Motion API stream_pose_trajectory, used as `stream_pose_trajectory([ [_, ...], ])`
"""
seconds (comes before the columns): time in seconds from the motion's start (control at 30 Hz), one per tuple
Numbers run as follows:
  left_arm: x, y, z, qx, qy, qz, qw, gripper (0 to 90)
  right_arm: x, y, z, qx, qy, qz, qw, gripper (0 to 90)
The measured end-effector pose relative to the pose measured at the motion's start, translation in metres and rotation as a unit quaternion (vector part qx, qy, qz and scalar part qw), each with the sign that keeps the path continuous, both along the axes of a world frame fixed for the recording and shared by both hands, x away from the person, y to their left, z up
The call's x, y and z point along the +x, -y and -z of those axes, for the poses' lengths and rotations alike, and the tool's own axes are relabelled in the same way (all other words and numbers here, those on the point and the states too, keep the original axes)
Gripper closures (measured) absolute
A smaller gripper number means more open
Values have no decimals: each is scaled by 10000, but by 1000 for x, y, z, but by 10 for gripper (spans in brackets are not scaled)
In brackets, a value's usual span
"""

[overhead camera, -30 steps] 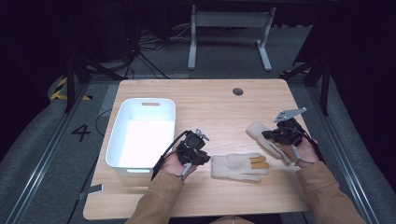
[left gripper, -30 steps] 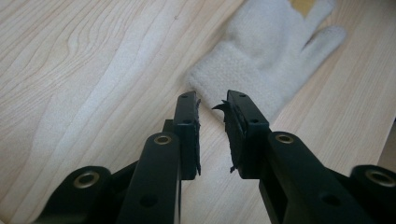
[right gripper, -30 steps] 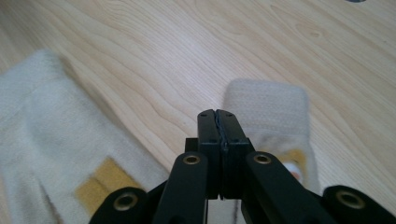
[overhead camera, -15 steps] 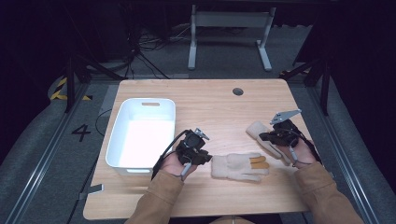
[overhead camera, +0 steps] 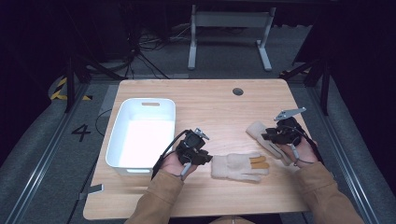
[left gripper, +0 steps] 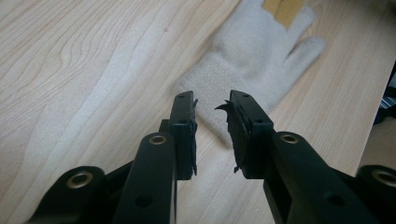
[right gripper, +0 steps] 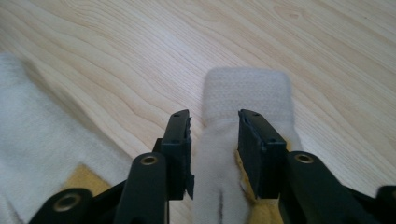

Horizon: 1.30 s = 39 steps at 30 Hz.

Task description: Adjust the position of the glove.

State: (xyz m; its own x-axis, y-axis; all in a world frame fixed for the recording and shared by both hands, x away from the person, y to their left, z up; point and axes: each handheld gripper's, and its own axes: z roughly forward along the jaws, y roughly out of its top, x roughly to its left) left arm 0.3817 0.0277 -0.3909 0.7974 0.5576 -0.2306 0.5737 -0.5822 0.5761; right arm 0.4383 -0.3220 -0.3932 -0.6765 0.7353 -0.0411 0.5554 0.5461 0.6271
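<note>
Two cream knit gloves lie on the wooden table [overhead camera: 210,102]. The near glove [overhead camera: 236,166] has a tan patch by its fingers; its cuff points at my left gripper [overhead camera: 208,157]. In the left gripper view, the left gripper [left gripper: 211,105] is open with a narrow gap, and the cuff of that glove [left gripper: 252,51] lies just past its tips. The far glove [overhead camera: 257,131] lies under my right gripper [overhead camera: 267,136]. In the right gripper view, the right gripper [right gripper: 214,123] is open, with the jaws standing over the far glove [right gripper: 245,91], one on each side of its middle.
A white plastic bin [overhead camera: 140,105] stands at the table's left, close beside the left hand. A small round grommet [overhead camera: 238,91] sits near the far edge. Part of the near glove [right gripper: 32,126] lies left of the right gripper. Bare wood stretches across the table's far half.
The right gripper has edged slightly left and down over the far glove. The left gripper and both gloves have hardly moved.
</note>
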Motion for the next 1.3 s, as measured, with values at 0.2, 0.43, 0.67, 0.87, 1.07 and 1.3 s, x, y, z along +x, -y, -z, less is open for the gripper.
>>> stream_pose_trajectory([
  [0.2, 0, 0, 0, 0, -16, 21, 10000, 711, 4, 5, 2, -256, 19, 478, 9985, 542],
  [0.43, 0, 1, 1, -13, -34, 30, 10000, 708, 10, 15, 9, -208, -258, 821, 9961, 505],
  [0.67, 0, 2, 2, 14, -79, 37, 10000, 700, 15, 19, 16, -290, -449, 913, 9944, 494],
  [0.87, 0, 3, 3, 72, -170, 58, 9998, 709, 18, 21, 25, -433, -555, 961, 9929, 501],
  [1.07, 1, 3, 4, 92, -169, 60, 9998, 708, 21, 22, 31, -446, -720, 965, 9917, 538],
  [1.3, 1, 3, 5, 107, -228, 52, 9997, 709, 23, 21, 36, -479, -817, 892, 9915, 589],
])
